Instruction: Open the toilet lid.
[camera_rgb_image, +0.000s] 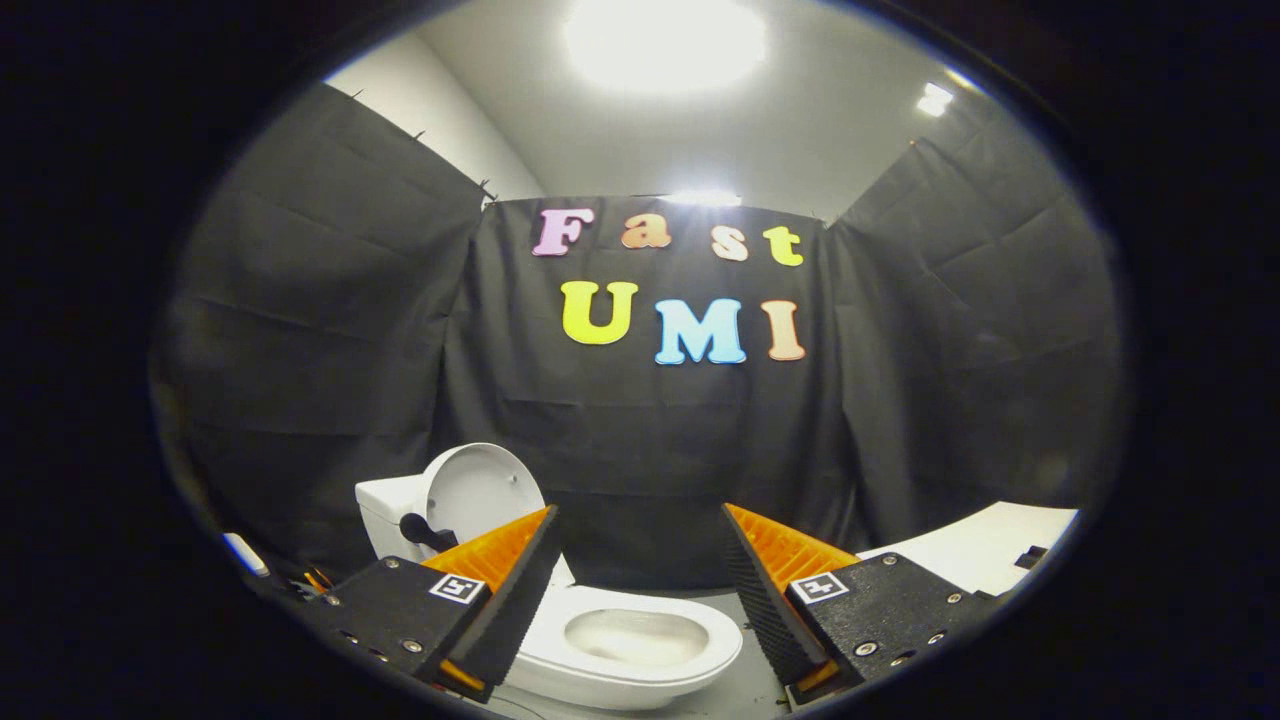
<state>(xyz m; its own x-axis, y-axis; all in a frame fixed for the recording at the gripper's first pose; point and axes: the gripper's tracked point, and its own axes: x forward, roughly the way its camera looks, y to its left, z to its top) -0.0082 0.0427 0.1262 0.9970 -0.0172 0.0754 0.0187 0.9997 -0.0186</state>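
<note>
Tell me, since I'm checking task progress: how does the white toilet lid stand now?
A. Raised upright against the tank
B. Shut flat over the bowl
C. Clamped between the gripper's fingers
A: the white oval toilet lid stands raised against the white tank, the bowl lies uncovered, and the gripper is open, holding nothing.

Toilet (620, 640) white throughout, its raised lid (480, 492) white with a pale grey sheen on the inner face, cistern (385, 515) white; booth wall (650, 460) plain black cloth with creases; ceiling (700, 130) pale grey-white; worktop (985, 550) at right white; floor (740, 690) grey.
</note>
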